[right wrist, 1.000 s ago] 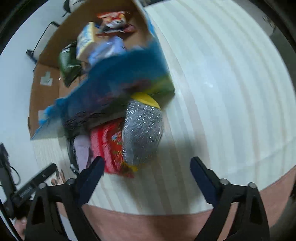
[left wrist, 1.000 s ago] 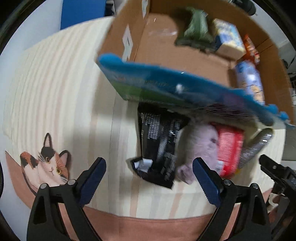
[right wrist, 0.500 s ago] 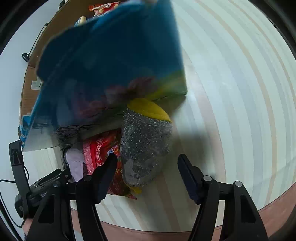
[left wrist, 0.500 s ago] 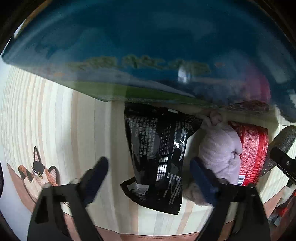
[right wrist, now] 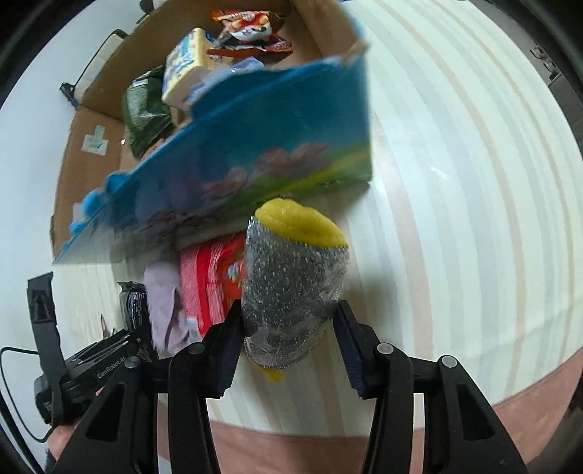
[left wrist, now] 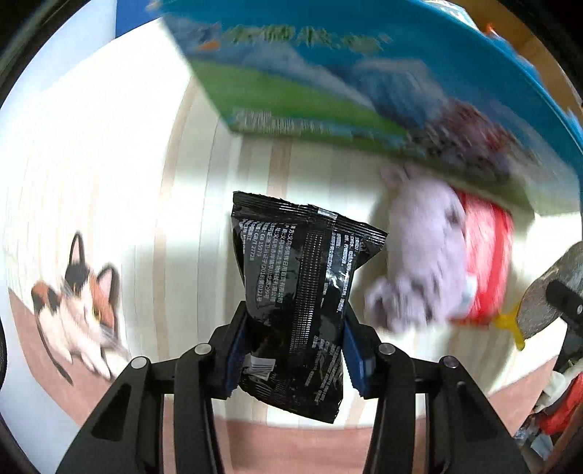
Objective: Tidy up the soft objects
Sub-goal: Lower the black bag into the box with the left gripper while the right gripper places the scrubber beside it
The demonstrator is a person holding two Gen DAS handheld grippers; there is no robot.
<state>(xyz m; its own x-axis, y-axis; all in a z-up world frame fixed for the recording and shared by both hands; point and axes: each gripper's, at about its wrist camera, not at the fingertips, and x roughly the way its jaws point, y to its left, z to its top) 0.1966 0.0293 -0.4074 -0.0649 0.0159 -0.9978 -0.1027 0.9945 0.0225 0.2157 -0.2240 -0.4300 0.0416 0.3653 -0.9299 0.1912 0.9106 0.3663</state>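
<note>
- Since a second ago both pairs of jaws have drawn in from wide apart, and the left gripper (left wrist: 295,350) now has the black snack packet (left wrist: 302,302) between its blue pads, where earlier the packet lay flat ahead of them.
- Underneath is a cream cloth with pale stripes (right wrist: 455,182), edged in dusty pink and printed with a calico cat (left wrist: 78,310); white floor shows past its edge.
- At the far side stands an open cardboard box (right wrist: 91,120) holding a fox-print packet (right wrist: 247,32), a pale boxed item and a green packet.
- Large blue and green bag (left wrist: 328,73), blurred, hangs across the top of both views, in front of the box.
- Left jaws are closing: both pads press the packet's lower half, and its top edge stands up clear of the fingers.
- Just to the packet's right lie a lilac plush cloth (left wrist: 426,262) and a red packet (left wrist: 484,262), touching each other.
- Right gripper (right wrist: 288,342) is closing around a silver scouring pad with a yellow sponge core (right wrist: 291,284); the left pad touches its lower side, and whether the right pad touches it yet I cannot tell.
- Sponge's yellow end points away from the fingers, just under the blue bag's lower edge.
</note>
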